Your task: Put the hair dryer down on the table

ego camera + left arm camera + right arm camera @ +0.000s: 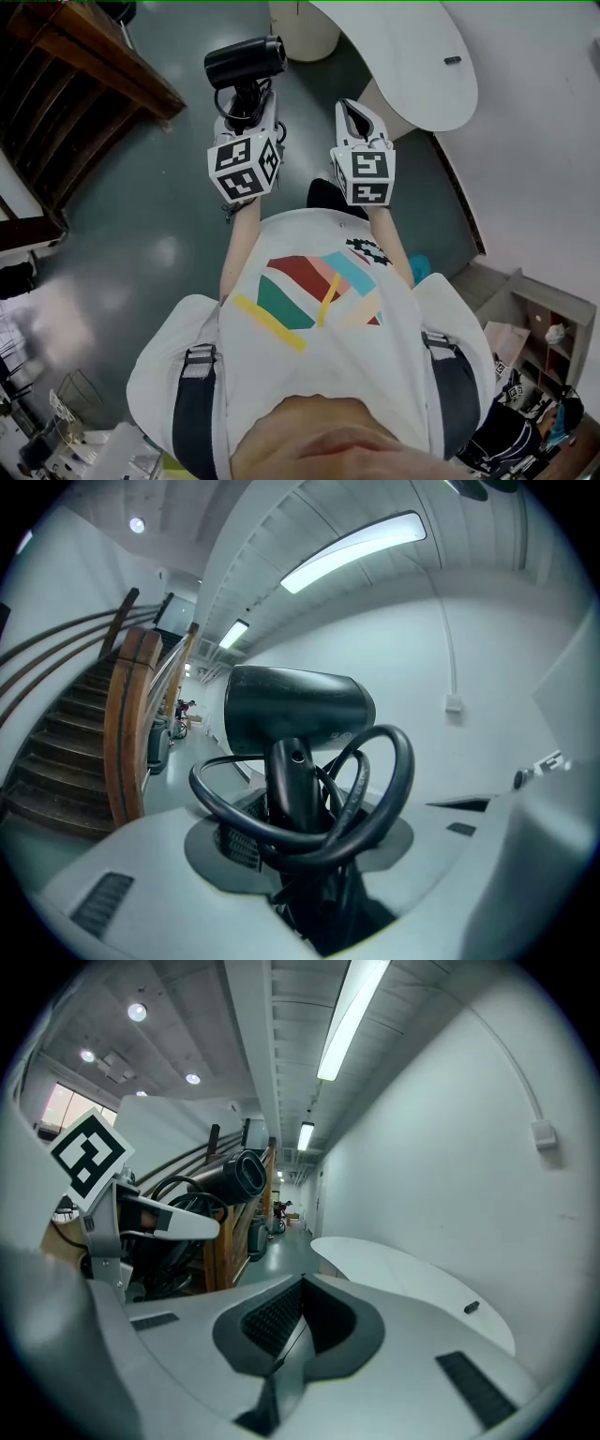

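Observation:
The black hair dryer (246,61) is held up in the air over the floor, left of the white table (412,66). My left gripper (246,114) is shut on its handle, with the barrel above the jaws. In the left gripper view the handle (292,789) stands upright between the jaws, the barrel (295,710) lies across the top, and the black cord (380,803) loops around the handle. My right gripper (357,120) hovers beside it, shut with nothing in it; its pads (281,1321) meet. From the right gripper view the hair dryer (234,1176) shows at the left.
The rounded white table (403,1279) lies ahead and to the right, against a white wall, with a small dark object (453,60) on it. A wooden staircase (84,66) rises at the left. Grey floor (141,187) lies below the grippers.

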The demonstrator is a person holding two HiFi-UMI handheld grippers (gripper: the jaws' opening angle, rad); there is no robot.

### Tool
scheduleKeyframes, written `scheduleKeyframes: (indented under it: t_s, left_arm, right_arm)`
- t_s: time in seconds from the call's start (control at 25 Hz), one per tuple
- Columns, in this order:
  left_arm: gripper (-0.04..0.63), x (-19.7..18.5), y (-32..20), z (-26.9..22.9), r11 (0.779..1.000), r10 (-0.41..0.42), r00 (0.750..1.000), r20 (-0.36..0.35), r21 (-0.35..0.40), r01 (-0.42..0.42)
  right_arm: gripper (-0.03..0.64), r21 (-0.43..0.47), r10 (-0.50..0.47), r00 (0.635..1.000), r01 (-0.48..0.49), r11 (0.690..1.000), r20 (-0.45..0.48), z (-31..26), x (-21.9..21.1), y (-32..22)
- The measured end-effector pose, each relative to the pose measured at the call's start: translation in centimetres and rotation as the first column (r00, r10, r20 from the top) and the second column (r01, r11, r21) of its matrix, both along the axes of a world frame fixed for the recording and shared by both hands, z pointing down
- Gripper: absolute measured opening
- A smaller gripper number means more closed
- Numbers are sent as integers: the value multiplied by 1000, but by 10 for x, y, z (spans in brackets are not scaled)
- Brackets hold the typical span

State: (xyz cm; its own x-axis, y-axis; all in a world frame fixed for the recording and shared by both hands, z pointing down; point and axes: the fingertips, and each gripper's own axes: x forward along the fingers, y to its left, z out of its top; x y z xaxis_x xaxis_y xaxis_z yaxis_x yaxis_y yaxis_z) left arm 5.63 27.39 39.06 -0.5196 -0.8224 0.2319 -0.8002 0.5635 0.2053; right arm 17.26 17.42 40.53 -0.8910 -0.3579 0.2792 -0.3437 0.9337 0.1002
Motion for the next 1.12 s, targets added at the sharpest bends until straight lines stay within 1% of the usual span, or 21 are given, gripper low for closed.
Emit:
scheduleKeyframes:
  t_s: [0.12, 0.32, 0.44, 0.6, 0.72, 0.88, 1.12]
  left_arm:
    - [218, -2, 1, -1, 1000, 4, 1000, 1, 1, -4]
    - [218, -10, -7, -6, 1000, 9, 1000, 25, 24, -9]
    - [218, -15, -9, -7, 1000, 5, 1000, 29, 26, -6]
    - [218, -21, -21, -7, 1000, 0, 999, 49, 22, -2]
    - [218, -39, -29, -5, 1000, -10, 998, 60, 22, 9]
    - [218, -65, -43, -9, 999, -43, 996, 74, 30, 41]
    - [218, -100, -78, -14, 998, -55, 996, 65, 34, 53]
  right_arm:
    - [11, 20, 17, 1000, -18, 1000, 20, -7, -4, -6]
    - [11, 43, 23, 999, -25, 999, 42, -8, -15, -18]
    - [11, 42, 16, 999, -18, 999, 50, -8, -20, -18]
    - [11, 47, 12, 997, -15, 999, 70, -7, -26, -33]
    - [11, 39, 7, 997, -10, 999, 76, -2, -44, -44]
    - [11, 54, -8, 998, 5, 999, 64, -1, -67, -59]
    - [11, 44, 6, 997, -9, 999, 79, -9, -102, -102]
